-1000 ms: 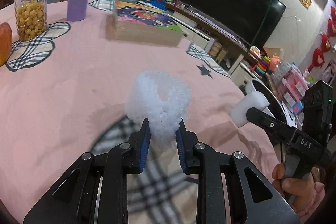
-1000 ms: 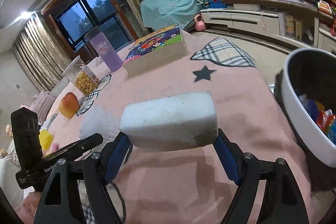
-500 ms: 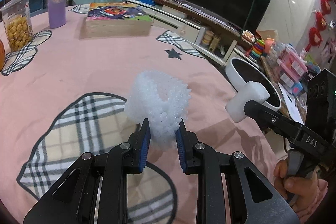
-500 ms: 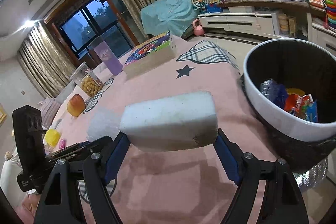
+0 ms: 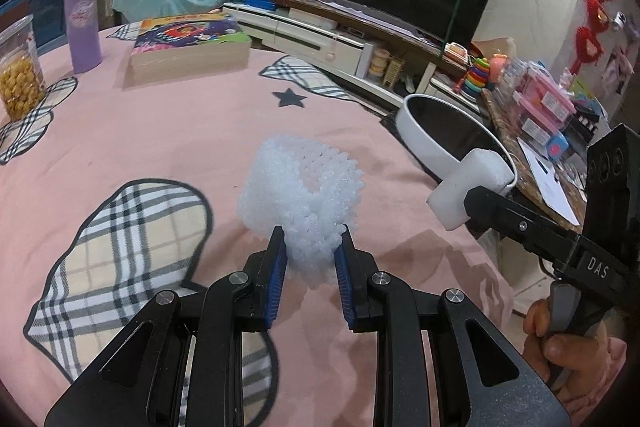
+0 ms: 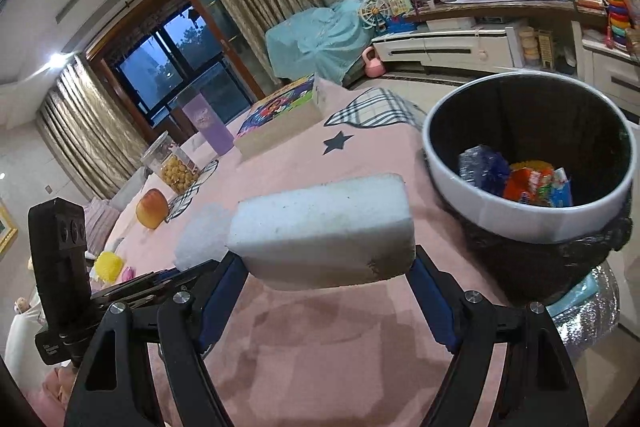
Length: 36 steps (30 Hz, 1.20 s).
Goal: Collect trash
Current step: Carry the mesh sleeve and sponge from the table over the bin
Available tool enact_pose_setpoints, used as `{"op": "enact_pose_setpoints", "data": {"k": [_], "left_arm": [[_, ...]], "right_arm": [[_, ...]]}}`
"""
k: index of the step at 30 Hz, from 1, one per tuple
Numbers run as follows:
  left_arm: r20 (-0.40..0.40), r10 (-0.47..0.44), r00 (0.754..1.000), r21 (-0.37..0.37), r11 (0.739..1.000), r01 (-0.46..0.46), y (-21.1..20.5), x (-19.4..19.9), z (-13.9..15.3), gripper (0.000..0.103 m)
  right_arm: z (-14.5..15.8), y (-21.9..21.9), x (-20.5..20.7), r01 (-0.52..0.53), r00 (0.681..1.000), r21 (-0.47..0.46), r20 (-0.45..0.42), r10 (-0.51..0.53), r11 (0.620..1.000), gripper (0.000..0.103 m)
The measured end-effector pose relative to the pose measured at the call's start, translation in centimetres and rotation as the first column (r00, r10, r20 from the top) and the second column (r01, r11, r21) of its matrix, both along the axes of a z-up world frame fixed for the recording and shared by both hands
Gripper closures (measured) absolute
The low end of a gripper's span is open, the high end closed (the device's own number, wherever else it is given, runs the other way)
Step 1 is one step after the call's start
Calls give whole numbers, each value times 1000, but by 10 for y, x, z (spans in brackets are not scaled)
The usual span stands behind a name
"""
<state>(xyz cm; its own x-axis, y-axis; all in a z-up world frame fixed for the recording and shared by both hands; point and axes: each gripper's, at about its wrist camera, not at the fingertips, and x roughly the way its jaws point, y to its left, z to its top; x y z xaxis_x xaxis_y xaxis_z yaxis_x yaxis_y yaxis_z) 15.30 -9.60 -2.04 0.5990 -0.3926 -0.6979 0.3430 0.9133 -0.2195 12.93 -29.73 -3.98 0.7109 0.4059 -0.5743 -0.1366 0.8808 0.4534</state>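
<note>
Left gripper (image 5: 310, 255) is clamped on a crumpled wad of white foam netting (image 5: 300, 195) held above the pink tablecloth (image 5: 160, 131), while the right gripper (image 6: 326, 283) squeezes a white foam block (image 6: 320, 231) near the table's edge, just beside the white-rimmed trash bin (image 6: 520, 223) with wrappers (image 6: 528, 183) inside.

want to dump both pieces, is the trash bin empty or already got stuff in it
Not empty: the trash bin holds colourful wrappers at its bottom.
</note>
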Motion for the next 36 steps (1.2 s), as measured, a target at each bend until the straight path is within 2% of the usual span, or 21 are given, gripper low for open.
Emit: {"op": "enact_pose_setpoints", "data": {"k": [24, 36], "left_arm": [[38, -166, 985, 14, 986, 165, -91, 14, 21, 81], [45, -216, 975, 33, 976, 214, -126, 25, 27, 81]], "right_arm": [[20, -84, -9, 146, 989, -59, 23, -145, 987, 22], [19, -110, 1, 161, 987, -66, 6, -161, 985, 22]]}}
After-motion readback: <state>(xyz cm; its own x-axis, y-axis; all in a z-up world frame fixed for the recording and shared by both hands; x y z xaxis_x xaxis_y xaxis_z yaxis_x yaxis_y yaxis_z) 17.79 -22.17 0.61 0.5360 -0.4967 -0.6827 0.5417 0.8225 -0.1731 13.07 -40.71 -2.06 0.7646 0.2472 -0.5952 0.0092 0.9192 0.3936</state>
